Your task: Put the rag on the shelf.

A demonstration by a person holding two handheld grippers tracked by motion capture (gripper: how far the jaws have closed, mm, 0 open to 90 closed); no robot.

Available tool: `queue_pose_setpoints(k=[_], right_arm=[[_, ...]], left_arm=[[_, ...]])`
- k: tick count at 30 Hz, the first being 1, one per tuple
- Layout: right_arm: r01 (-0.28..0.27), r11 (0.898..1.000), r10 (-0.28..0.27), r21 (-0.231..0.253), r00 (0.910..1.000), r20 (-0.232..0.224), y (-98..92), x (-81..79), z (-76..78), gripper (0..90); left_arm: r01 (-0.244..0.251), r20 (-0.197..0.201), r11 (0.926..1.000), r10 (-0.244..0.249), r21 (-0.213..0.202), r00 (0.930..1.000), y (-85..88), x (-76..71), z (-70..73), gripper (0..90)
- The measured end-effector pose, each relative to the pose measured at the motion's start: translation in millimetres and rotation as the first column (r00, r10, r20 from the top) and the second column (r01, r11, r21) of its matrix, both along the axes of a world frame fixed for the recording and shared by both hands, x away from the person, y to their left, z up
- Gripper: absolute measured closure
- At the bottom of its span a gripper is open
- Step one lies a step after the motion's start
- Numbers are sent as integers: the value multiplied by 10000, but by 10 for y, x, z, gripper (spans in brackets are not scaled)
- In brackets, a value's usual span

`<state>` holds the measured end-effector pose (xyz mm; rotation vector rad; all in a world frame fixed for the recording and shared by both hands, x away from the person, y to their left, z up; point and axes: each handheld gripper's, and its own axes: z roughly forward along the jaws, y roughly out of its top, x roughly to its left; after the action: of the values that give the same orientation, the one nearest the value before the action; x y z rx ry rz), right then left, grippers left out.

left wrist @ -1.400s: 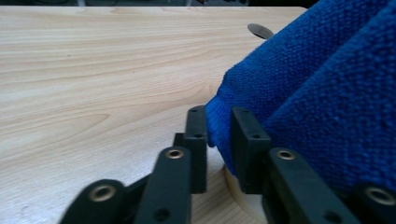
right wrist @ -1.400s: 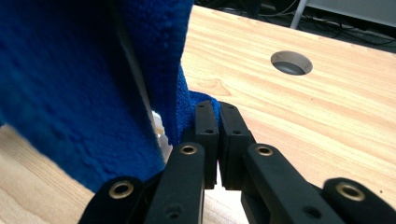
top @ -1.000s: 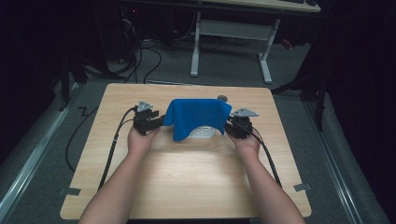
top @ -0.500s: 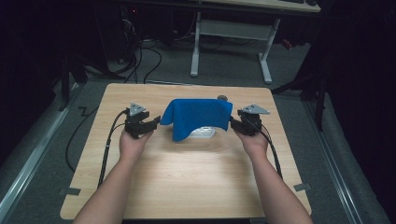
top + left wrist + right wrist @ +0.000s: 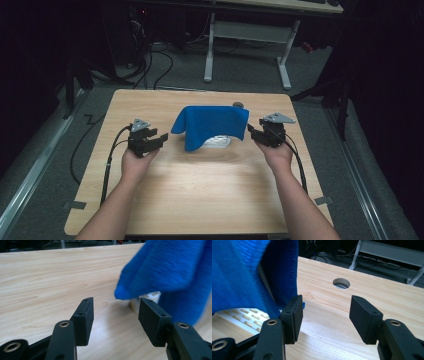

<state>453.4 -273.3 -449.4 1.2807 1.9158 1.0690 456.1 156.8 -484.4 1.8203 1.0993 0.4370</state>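
A blue cloth [image 5: 212,125] lies draped over a white slotted object [image 5: 217,142] at the table's middle. In the left gripper view the cloth [image 5: 170,272] hangs over a white corner [image 5: 150,296]. My left gripper [image 5: 159,140] stands open to the cloth's left, apart from it; its jaws have just opened wide and then eased in a little, with nothing between them [image 5: 115,307]. My right gripper [image 5: 252,132] is open at the cloth's right edge, and its jaws have just been opening. In the right gripper view [image 5: 325,305] the cloth [image 5: 239,272] hangs beside the left pad, above the white slats [image 5: 244,315].
The wooden table [image 5: 210,200] has a round cable hole [image 5: 238,105] just behind the cloth, also in the right gripper view as a hole [image 5: 341,283]. A white desk frame [image 5: 247,35] stands on the floor beyond. Cables trail off the table's left side [image 5: 107,165].
Both grippers have let go of the cloth's side edges and drawn outward, the left one farther. The cloth now hangs on the white object by itself.
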Motion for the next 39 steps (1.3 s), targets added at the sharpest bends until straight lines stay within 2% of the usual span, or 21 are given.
queue_pose_setpoints(k=[1,3,6,9,12,15,17,20,22,26,27,31,33,34,36,38,39], right_arm=[[-10,10000,10,44,10000,28,-7,-22,9,449],[77,10000,-77,5,9993,374,-23,-92,7,451],[-16,9999,17,-117,9999,145,-33,-150,-1,436],[-220,9995,223,-218,9997,136,-28,-241,9,417],[-365,9992,376,-188,9974,613,-25,-398,9,423],[-573,9983,577,-118,9976,374,-43,-546,-9,400],[-592,9982,592,-11,9962,642,-56,-648,-34,401],[-709,9975,712,-75,9961,515,-69,-793,-75,385],[-833,9965,835,-61,9943,665,-71,-904,-129,385],[-1135,9932,1144,-270,9927,371,-17,-1083,-260,373],[-1135,9932,1144,-270,9927,371,-17,-1083,-260,373],[-1272,9915,1271,-290,9919,-62,60,-1210,-369,353],[-1271,9910,1256,-425,9915,-352,107,-1277,-431,342],[-1112,9931,1097,-374,9931,-407,133,-1353,-480,343],[-899,9957,894,-233,9958,-214,160,-1492,-571,353],[-1175,9926,1162,-296,9923,-437,204,-1587,-622,344],[-1322,9909,1309,-269,9904,-436,215,-1606,-632,349]], left_arm=[[63,5,10000,-63,-19,10000,7,-40,-9,468],[204,-41,9998,-204,19,9998,24,-125,-30,468],[335,-63,9994,-335,-23,9994,53,-245,-51,468],[437,-147,9990,-437,-39,9989,81,-354,-73,468],[552,-171,9983,-555,-159,9983,120,-503,-94,468],[700,-232,9974,-704,-166,9972,157,-647,-126,464],[761,-292,9968,-767,-235,9966,187,-732,-142,461],[819,-345,9960,-831,-370,9959,242,-865,-173,456],[910,-421,9953,-923,-326,9948,275,-955,-199,454],[1010,-482,9949,-1006,73,9938,302,-1102,-252,444],[1015,-495,9947,-1006,153,9937,308,-1146,-267,444],[1142,-813,9934,-1146,-90,9901,312,-1393,-363,424],[1371,-952,9904,-1347,194,9863,259,-1529,-395,426],[1508,-895,9880,-1473,331,9850,237,-1575,-397,424],[1688,-744,9846,-1651,463,9835,198,-1612,-408,429],[1735,-686,9839,-1703,430,9830,188,-1587,-420,432],[1733,-822,9841,-1697,388,9821,194,-1556,-429,431]])
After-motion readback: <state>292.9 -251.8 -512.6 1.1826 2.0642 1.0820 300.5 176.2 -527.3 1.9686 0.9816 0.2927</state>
